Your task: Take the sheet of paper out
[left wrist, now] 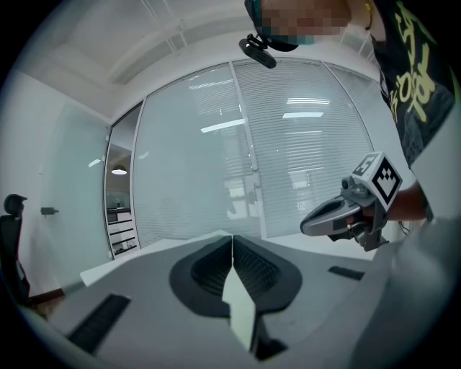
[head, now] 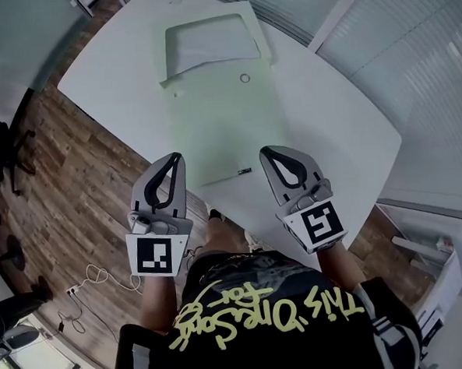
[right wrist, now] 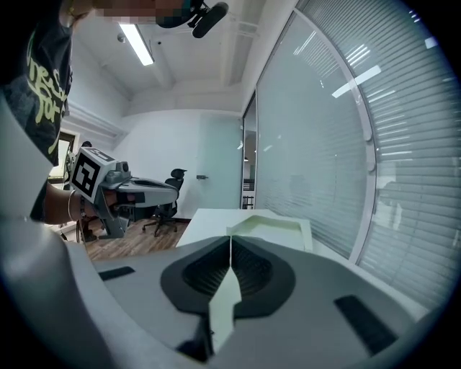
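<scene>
Three cameras, one table.
Head view looks steeply down on the white table (head: 329, 127), left gripper (head: 175, 157) and right gripper (head: 266, 151); each gripper view skims level across that table.

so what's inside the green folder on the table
A white sheet of paper shows in the open far end of the green folder. The folder's front covers the rest, so anything more inside is hidden.

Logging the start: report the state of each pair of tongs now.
The grey left tongs are closed, holding nothing.
The grey right tongs are closed, holding nothing.
</scene>
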The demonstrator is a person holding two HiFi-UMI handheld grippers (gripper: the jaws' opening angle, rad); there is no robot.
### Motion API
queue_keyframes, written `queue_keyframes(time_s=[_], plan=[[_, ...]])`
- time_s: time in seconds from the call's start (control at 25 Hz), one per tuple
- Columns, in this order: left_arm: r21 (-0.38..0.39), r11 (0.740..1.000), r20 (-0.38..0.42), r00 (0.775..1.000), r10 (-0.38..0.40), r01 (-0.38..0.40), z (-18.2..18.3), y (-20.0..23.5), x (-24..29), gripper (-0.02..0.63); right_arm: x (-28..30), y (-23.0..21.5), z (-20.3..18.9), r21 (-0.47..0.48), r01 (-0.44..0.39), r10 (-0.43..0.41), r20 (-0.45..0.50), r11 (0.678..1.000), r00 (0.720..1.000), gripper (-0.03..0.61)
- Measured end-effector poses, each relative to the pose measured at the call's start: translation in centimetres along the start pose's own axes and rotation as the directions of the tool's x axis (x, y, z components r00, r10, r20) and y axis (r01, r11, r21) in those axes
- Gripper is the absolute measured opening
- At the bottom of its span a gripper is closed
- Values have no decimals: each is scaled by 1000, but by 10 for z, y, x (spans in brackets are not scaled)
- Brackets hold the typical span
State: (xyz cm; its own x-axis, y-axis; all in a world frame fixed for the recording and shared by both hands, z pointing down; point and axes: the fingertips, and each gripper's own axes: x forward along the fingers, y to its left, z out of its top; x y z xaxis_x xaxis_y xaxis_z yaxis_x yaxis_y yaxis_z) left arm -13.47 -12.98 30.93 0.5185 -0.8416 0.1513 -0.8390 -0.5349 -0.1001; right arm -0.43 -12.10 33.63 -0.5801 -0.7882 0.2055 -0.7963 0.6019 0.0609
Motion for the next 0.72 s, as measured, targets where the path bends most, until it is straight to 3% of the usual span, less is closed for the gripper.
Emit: queue_keyframes(time_s=[0.16, 0.32, 0.72], plan=[[-9, 1000, -8, 1000, -2, 2, -6, 11, 14, 9, 14, -6, -6, 13, 3, -2, -44, 1000, 999, 9], [-27, 1000, -23, 1000, -16, 15, -15, 19, 30, 11, 30, -16, 0, 13, 18, -18, -5, 1000, 1000, 9], [-41, 998, -33, 998, -44, 42, -23, 39, 61, 11, 62, -37, 2, 12, 55, -55, -24, 998, 998, 9]])
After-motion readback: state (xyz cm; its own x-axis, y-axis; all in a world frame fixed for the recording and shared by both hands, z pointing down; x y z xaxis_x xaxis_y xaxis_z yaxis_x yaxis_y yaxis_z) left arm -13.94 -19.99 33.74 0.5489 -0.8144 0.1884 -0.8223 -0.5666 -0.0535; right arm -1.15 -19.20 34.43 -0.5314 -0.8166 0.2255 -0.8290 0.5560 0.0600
